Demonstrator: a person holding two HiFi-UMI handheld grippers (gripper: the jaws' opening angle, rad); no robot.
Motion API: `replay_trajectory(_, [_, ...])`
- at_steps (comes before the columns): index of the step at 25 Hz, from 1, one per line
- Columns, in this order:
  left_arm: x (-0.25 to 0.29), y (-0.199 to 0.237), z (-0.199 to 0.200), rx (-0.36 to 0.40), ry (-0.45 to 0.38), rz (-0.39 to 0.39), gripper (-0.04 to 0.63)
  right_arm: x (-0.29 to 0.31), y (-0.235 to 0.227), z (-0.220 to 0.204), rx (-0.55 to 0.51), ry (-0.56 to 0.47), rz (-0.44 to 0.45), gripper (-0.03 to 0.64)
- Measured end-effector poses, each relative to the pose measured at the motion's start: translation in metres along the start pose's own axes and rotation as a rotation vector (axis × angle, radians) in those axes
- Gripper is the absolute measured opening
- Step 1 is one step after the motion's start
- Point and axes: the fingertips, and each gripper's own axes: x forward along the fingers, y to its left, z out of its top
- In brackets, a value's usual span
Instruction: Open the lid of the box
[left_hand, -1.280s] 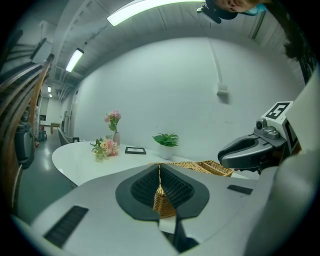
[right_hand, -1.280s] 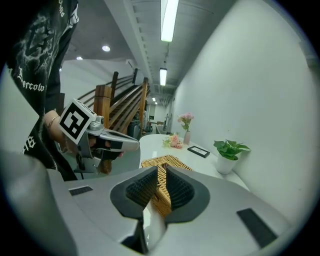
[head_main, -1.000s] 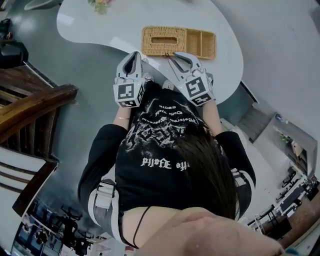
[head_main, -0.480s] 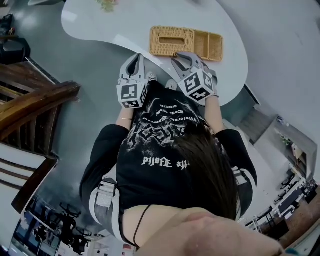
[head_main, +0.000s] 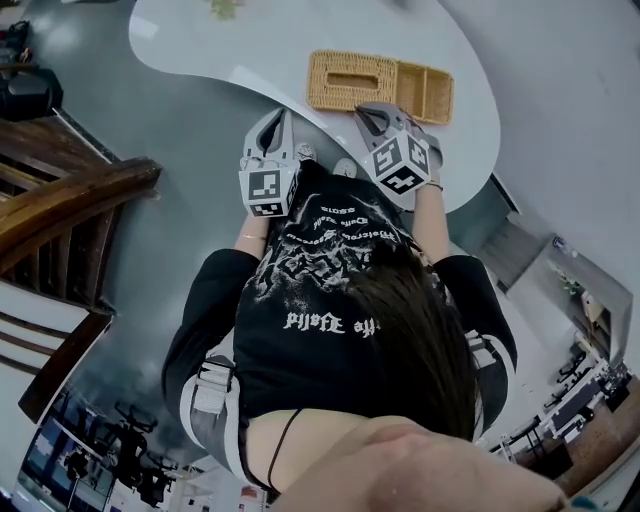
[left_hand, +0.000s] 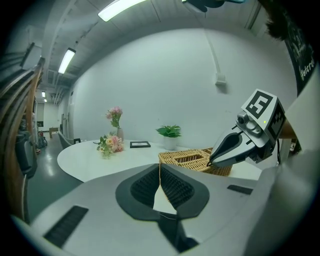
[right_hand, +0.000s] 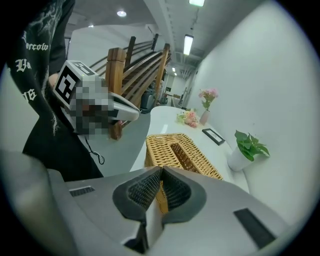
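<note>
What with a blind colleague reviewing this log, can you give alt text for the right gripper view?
The right gripper, jaws shut and empty, points at a wicker box with a slotted lid on a white table. The left gripper hangs at upper left; flowers and a potted plant stand farther back.

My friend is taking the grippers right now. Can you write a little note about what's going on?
Left gripper: shut, empty, held off the table's near edge, short of the box.
Right gripper: shut, empty, tip by the box's near side; contact unclear.
Box: wicker, on the table, lid on.
Done: both grippers brought up to the box.
Left: grip the lid and lift it open.
</note>
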Motion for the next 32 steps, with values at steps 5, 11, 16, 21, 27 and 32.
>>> replay_trajectory(5, [0.001, 0.004, 0.0, -0.008, -0.003, -0.002, 0.025, 0.002, 0.003, 0.003, -0.017, 0.01, 0.012, 0.037])
replay_trajectory(11, [0.003, 0.006, 0.004, -0.012, -0.012, -0.014, 0.025, -0.002, 0.002, 0.016, -0.055, 0.005, 0.038, 0.035])
replay_trajectory(16, [0.006, 0.004, 0.007, -0.018, -0.013, -0.016, 0.025, -0.011, -0.004, 0.02, -0.086, 0.011, 0.054, 0.035])
replay_trajectory(21, [0.012, 0.008, 0.007, -0.021, -0.017, -0.017, 0.025, -0.012, -0.011, 0.028, -0.103, 0.009, 0.054, 0.035])
replay_trajectory(27, [0.016, 0.008, 0.014, -0.021, -0.021, -0.03, 0.025, -0.021, -0.022, 0.04, -0.141, 0.009, 0.045, 0.035])
replay_trajectory(32, [0.019, 0.004, 0.012, -0.025, -0.021, -0.033, 0.025, -0.026, -0.032, 0.042, -0.135, -0.001, 0.036, 0.035])
